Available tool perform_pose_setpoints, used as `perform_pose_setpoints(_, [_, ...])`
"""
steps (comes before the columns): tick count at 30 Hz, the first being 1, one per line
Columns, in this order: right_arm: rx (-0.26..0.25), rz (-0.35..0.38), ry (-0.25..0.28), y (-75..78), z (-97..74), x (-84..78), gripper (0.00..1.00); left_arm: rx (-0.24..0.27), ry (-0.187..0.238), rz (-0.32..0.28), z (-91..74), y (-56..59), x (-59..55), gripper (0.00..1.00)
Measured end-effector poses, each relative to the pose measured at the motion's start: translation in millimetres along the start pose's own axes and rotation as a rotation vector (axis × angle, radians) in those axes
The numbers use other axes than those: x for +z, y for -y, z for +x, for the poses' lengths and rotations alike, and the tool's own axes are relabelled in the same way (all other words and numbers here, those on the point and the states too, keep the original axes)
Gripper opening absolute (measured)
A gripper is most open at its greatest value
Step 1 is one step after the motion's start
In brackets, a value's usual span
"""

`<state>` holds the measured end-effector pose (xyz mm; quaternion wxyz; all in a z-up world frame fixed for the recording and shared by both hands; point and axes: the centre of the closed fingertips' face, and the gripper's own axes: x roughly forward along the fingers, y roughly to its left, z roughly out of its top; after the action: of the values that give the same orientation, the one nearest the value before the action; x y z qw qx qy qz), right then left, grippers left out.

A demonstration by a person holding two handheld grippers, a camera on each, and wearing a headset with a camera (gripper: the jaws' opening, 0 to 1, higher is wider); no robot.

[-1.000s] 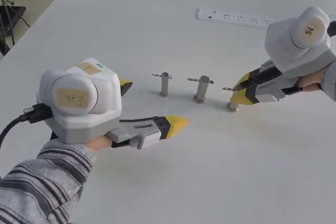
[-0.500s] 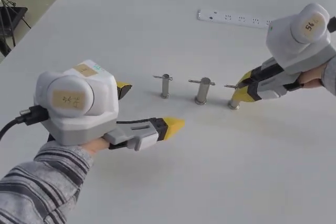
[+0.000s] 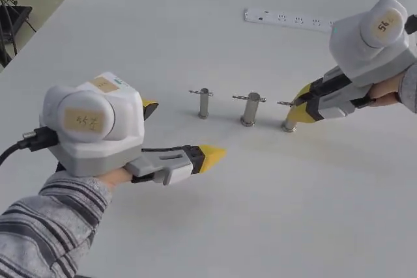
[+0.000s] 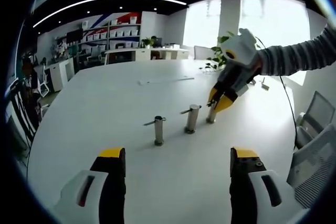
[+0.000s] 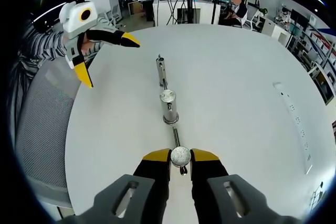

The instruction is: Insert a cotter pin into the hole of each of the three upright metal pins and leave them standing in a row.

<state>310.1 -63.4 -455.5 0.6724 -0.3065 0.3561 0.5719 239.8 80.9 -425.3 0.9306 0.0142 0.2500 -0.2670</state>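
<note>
Three upright metal pins stand in a row on the white table point(image 3: 260, 213): the left pin point(image 3: 204, 103), the middle pin point(image 3: 249, 109) and the right pin point(image 3: 288, 125). A thin cotter pin crosses the top of each; the one on the right pin point(image 3: 283, 103) pokes out leftward. My right gripper point(image 3: 298, 112) is shut on the right pin's head point(image 5: 180, 157), one yellow tip on each side. My left gripper point(image 3: 181, 129) hovers wide open in front of the row, holding nothing. Its own view looks at the row point(image 4: 192, 118) between its jaws.
A white power strip point(image 3: 290, 20) lies at the table's far side, behind the row. Office chairs point(image 4: 315, 145) stand past the table edge. Bare tabletop stretches in front of the pins.
The right gripper has nudged the right pin slightly away from me, closer into line with the other two. The left gripper has stayed open and nearly still.
</note>
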Motion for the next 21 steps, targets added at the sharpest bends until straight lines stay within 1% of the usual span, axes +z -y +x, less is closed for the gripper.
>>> perform_pose_setpoints(2, [-0.004,0.0,0.011,0.1,-1.1,1.6,0.1,0.001,0.0,-0.001,-0.3,-0.7,0.3,0.82])
perform_pose_setpoints(4, [-0.008,0.026,0.028,0.4,-3.7,5.0,0.11,0.002,-0.001,-0.006,-0.5,-1.0,0.8,0.82])
perform_pose_setpoints(5, [-0.012,0.029,0.039,0.7,-5.7,7.0,0.12,0.004,0.001,-0.012,-0.5,-1.4,1.6,0.83])
perform_pose_setpoints(6, [-0.021,0.03,0.043,1.5,-7.0,7.8,0.14,0.006,0.003,-0.015,-0.5,-1.8,2.2,0.85])
perform_pose_setpoints(8, [-0.034,0.021,0.047,0.9,-10.7,8.8,0.19,0.001,0.004,-0.018,-0.7,-1.0,3.6,0.86])
perform_pose_setpoints(11, [-0.049,0.027,0.062,-0.6,-17.7,9.2,0.22,-0.005,0.006,-0.024,-1.1,-0.3,5.3,0.87])
perform_pose_setpoints(13, [-0.075,0.044,0.081,-1.2,-23.2,11.2,0.27,-0.012,0.008,-0.029,-1.6,0.8,7.4,0.87])
perform_pose_setpoints(14, [-0.083,0.057,0.09,-2.2,-25.3,12.0,0.29,-0.013,0.009,-0.029,-1.9,1.2,8.4,0.87])
perform_pose_setpoints(15, [-0.099,0.091,0.111,-3.3,-28.5,13.4,0.32,-0.014,0.011,-0.028,-2.3,1.5,9.4,0.88])
perform_pose_setpoints(17, [-0.107,0.112,0.135,-7.1,-32.2,15.0,0.35,-0.02,0.015,-0.024,-3.3,2.7,12.0,0.89])
perform_pose_setpoints(18, [-0.118,0.14,0.16,-10.0,-35.1,16.8,0.36,-0.022,0.017,-0.023,-3.9,3.2,13.3,0.9])
perform_pose_setpoints(20, [-0.128,0.187,0.182,-14.1,-38.5,17.7,0.38,-0.028,0.018,-0.02,-4.6,4.2,14.5,0.91])
perform_pose_setpoints(21, [-0.14,0.207,0.194,-16.4,-40.9,17.9,0.4,-0.027,0.017,-0.02,-5.2,4.0,15.0,0.92])
